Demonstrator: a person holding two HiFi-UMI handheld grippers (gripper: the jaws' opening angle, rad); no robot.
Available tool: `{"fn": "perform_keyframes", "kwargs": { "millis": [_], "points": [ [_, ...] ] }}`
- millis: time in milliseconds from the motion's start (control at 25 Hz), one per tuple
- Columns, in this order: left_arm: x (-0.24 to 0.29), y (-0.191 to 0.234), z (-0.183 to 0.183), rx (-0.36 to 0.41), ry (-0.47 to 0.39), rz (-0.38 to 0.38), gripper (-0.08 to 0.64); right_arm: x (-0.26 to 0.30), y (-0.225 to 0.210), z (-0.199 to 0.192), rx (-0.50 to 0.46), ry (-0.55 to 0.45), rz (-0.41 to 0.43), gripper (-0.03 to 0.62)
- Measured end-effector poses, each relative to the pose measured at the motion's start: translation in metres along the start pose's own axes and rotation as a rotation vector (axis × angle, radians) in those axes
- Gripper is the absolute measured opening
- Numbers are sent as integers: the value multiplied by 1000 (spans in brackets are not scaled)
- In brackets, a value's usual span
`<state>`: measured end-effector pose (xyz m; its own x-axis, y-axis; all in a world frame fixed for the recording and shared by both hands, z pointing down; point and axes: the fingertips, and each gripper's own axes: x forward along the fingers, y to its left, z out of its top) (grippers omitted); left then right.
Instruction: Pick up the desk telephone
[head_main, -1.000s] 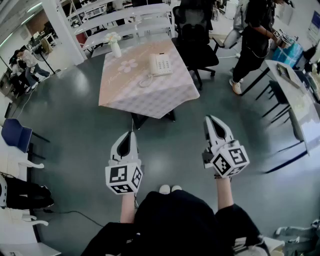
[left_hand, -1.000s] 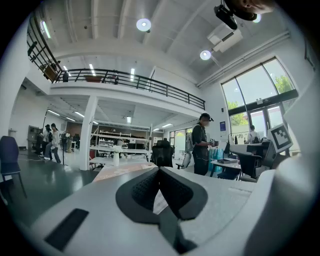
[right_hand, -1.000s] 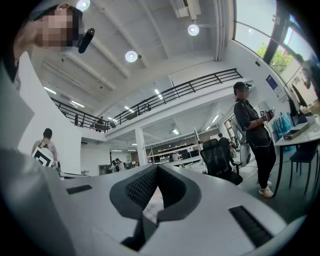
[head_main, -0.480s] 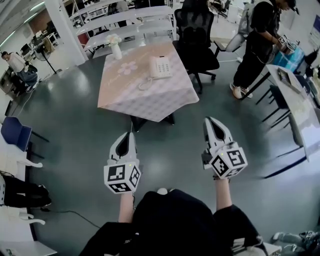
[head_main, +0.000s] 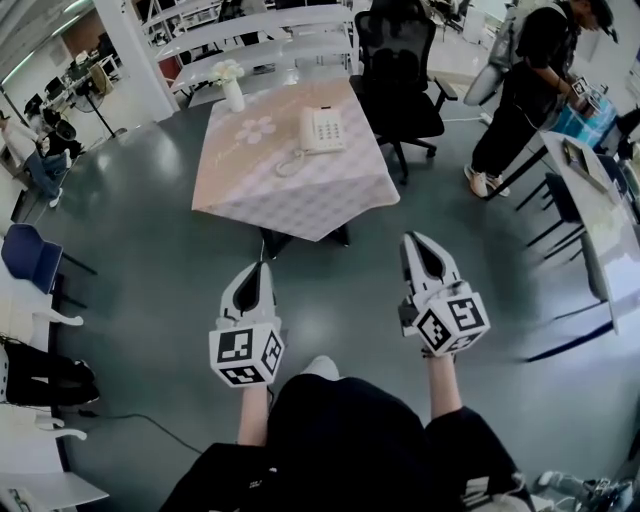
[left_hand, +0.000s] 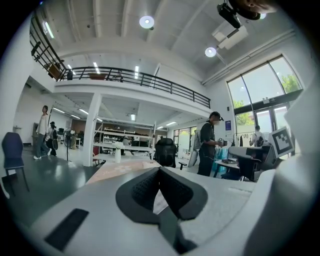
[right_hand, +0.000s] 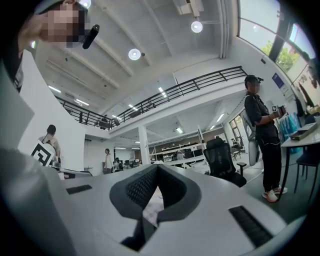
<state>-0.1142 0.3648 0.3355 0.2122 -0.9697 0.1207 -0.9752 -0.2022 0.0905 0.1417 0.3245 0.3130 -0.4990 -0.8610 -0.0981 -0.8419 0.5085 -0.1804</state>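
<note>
A white desk telephone (head_main: 322, 129) with a coiled cord (head_main: 291, 162) lies on a table with a pink checked cloth (head_main: 300, 195) at the top middle of the head view. Both grippers hang well short of that table, over the grey floor. My left gripper (head_main: 260, 268) is shut and holds nothing. My right gripper (head_main: 418, 240) is shut and empty too. In the left gripper view the shut jaws (left_hand: 159, 171) point toward the table edge (left_hand: 120, 167). The right gripper view shows its shut jaws (right_hand: 157, 168) with the cloth (right_hand: 150, 207) behind them.
A white vase with flowers (head_main: 231, 88) stands at the table's far left corner. A black office chair (head_main: 398, 70) is behind the table. A person (head_main: 535, 75) stands at the right by a desk (head_main: 600, 215). A blue chair (head_main: 28, 258) sits at the left.
Both grippers and the camera have drifted slightly toward the table; the person at the right has shifted a little. Both sets of jaws stay shut.
</note>
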Motion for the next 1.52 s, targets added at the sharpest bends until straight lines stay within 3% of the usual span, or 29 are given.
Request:
{"fn": "perform_keyframes", "kwargs": {
  "millis": [360, 1160, 1520],
  "points": [
    [34, 13, -8, -8, 26, 11, -2, 38, -9, -15, -94, 41, 6, -8],
    [193, 83, 1, -28, 52, -34, -2, 185, -72, -38, -84, 69, -71, -8],
    [253, 92, -2, -11, 64, -89, -2, 226, -99, -52, -81, 89, -124, -8]
  ]
}}
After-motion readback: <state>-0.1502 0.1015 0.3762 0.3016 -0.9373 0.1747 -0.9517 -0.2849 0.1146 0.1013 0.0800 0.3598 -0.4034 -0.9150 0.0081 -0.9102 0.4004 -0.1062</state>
